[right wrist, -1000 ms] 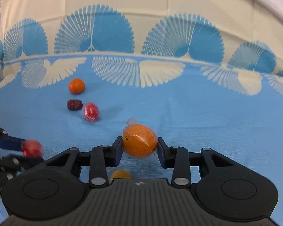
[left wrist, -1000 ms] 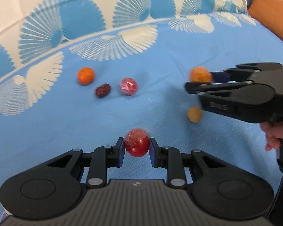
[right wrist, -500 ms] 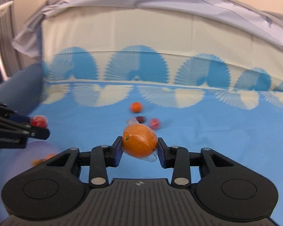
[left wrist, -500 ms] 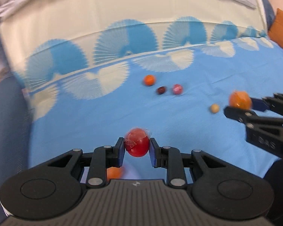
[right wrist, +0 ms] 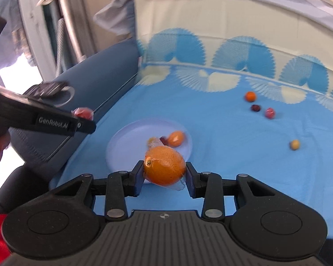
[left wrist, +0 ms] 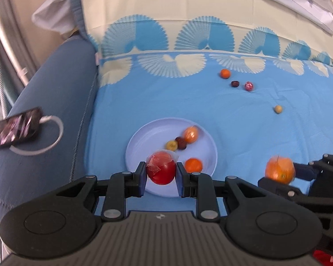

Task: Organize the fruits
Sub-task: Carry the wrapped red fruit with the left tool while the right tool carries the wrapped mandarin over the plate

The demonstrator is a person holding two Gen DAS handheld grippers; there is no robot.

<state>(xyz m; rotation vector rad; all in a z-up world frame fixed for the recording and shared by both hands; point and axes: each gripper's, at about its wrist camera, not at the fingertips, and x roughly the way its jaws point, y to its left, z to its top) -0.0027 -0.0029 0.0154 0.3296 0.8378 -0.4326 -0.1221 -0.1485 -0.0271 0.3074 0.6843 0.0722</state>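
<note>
My left gripper (left wrist: 161,176) is shut on a red wrapped fruit (left wrist: 161,169), held above the near rim of a pale lilac plate (left wrist: 144,137). The plate holds several fruits: an orange one (left wrist: 190,134), a dark one (left wrist: 181,143), a yellow one (left wrist: 172,145) and a small orange (left wrist: 193,165). My right gripper (right wrist: 164,177) is shut on a wrapped orange (right wrist: 164,165), just right of the plate (right wrist: 126,141). It shows at the right of the left wrist view (left wrist: 279,170). A small orange (left wrist: 225,73), a dark fruit (left wrist: 235,83), a pink wrapped fruit (left wrist: 248,86) and a tan fruit (left wrist: 278,109) lie on the blue cloth.
The blue patterned cloth (left wrist: 233,119) covers a sofa seat. The blue armrest (left wrist: 55,102) at the left carries a phone (left wrist: 13,128) and a white ring (left wrist: 53,130). The sofa back (left wrist: 188,11) rises behind.
Both grippers have swung left and back with their fruits still held. The plate has come into view below them, and the loose fruits now lie farther off to the right.
</note>
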